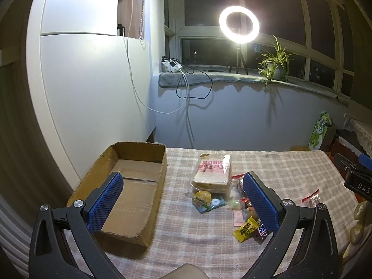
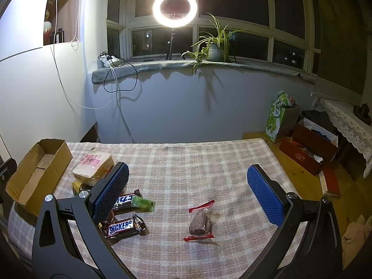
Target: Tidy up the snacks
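Box (image 1: pixel 130 186): long axis runs away from the camera, empty.
Snickers (image 2: pixel 122 226): lies crosswise on the tabletop (image 2: pixel 197 169).
Left hand-held gripper (image 1: pixel 183 200): spread.
Right hand-held gripper (image 2: pixel 188 193): spread.

We are in a lived-in room of a home at night, working at a table spread with a checked cloth (image 2: pixel 186 162) below a wide window (image 2: pixel 232 11) that is dark outside. On the sill we see a potted spider plant (image 2: pixel 215 44), a lit ring light (image 2: pixel 174 8) on a small tripod and a power strip with trailing cables (image 2: pixel 109 61). To the right stand boxes of belongings (image 2: pixel 309 144) on a wooden floor and a lace-draped shelf (image 2: pixel 348 121).
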Demonstrator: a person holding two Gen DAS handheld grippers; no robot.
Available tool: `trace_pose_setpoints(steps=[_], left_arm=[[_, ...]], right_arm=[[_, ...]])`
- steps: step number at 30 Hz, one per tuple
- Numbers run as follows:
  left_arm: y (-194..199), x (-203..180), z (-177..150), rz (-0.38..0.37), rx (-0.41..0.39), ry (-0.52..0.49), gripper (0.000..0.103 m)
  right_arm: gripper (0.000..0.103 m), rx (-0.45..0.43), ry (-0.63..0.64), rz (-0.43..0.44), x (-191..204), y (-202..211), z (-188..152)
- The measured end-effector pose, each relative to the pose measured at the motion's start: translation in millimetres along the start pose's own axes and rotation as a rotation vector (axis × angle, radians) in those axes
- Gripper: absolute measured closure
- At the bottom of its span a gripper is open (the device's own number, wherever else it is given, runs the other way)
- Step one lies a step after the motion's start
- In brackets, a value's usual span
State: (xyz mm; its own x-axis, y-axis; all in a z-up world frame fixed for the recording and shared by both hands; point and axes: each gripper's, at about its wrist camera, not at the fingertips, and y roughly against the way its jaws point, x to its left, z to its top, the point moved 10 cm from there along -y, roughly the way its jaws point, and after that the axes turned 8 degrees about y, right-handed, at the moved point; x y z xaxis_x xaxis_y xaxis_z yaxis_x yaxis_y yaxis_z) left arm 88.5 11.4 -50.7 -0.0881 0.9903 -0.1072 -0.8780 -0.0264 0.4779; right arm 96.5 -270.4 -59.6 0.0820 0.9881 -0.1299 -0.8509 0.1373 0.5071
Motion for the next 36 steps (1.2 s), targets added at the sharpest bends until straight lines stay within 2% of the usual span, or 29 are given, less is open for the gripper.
trace_pose_setpoints(steps=[36], left_arm=[[2.3, -1.5, 2.7, -0.002, 0.003, -0.002, 0.001]], right_arm=[[0.0, 0.01, 0.011, 0.019, 8.5, -4.4, -4.7]])
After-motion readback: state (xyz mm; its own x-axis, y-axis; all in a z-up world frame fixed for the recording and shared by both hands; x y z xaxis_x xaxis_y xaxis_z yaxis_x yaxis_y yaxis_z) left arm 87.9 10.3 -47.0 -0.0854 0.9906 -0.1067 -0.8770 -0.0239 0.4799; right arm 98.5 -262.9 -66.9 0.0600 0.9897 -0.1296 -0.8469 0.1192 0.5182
